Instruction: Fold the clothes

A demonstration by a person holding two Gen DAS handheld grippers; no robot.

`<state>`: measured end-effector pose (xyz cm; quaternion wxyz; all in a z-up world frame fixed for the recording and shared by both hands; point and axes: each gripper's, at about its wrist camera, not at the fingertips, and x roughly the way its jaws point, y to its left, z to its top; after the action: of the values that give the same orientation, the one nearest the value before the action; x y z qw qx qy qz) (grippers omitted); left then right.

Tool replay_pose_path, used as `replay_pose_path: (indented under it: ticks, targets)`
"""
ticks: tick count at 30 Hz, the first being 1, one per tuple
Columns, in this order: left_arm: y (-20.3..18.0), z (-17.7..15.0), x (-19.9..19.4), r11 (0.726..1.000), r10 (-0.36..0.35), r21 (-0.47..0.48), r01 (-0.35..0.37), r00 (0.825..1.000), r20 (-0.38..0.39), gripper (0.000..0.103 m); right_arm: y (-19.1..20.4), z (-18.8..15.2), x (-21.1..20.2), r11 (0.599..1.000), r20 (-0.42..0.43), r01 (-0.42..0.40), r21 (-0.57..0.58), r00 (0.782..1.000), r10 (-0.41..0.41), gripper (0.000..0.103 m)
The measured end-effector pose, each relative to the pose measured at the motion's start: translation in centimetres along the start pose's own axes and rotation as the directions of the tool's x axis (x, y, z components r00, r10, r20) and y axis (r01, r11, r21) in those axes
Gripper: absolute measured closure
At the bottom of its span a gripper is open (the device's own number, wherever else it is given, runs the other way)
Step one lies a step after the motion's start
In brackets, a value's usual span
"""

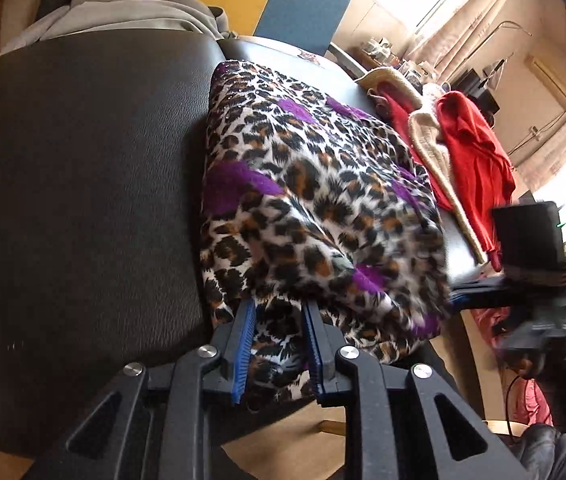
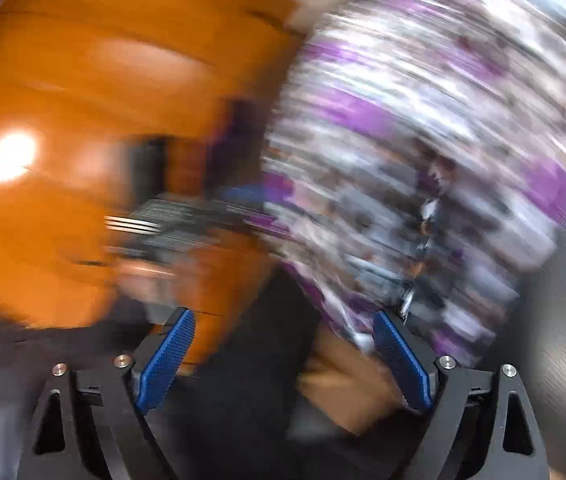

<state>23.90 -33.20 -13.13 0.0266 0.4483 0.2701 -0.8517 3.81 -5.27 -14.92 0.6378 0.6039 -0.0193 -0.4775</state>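
A leopard-print garment with purple patches [image 1: 315, 184] lies folded on a black table [image 1: 83, 168], its near edge hanging over the table's edge. My left gripper [image 1: 278, 305] stands at that near edge. Its blue pads [image 1: 243, 344] are a little apart with the cloth running between them, and they do not look pressed on it. In the left wrist view my right gripper [image 1: 467, 292] reaches in at the garment's right corner, blurred. The right wrist view is smeared: my right gripper [image 2: 285, 314] is open with nothing between its pads, and the garment [image 2: 423, 152] fills the upper right.
A red garment [image 1: 471, 152] and a cream one [image 1: 427, 136] lie heaped at the table's far right. Grey clothing [image 1: 123, 16] sits at the far left, by a blue chair back [image 1: 303, 0]. An orange wooden floor [image 2: 83, 100] shows beside the table.
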Motion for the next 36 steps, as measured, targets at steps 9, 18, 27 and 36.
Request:
replay_pose_path:
  ticks: [9,18,27,36]
  targets:
    - [-2.4,-0.4,-0.4,0.995,0.076,0.071,-0.074,0.997,-0.015,0.08,3.2,0.8,-6.3,0.984,0.29,0.175,-0.042,0.944,-0.156,0.008]
    - [-2.4,-1.0,-0.2,0.994,0.06,0.086,-0.061,0.998,0.017,0.08,4.2,10.6,-3.5,0.894,0.416,0.448,0.028,0.807,-0.418,0.005]
    - [-2.3,-2.3,-0.4,0.988,0.047,0.146,-0.048,0.999,0.01,0.079,-0.7,14.3,-1.2,0.829,0.302,0.524,0.192,0.773,-0.559,0.089]
    - [-2.7,-3.5,-0.8,0.988,0.034,0.155,-0.024,0.997,-0.062,0.079,-1.8,13.8,-1.6,0.514,0.218,0.858,-0.007,0.503,-0.836,0.094]
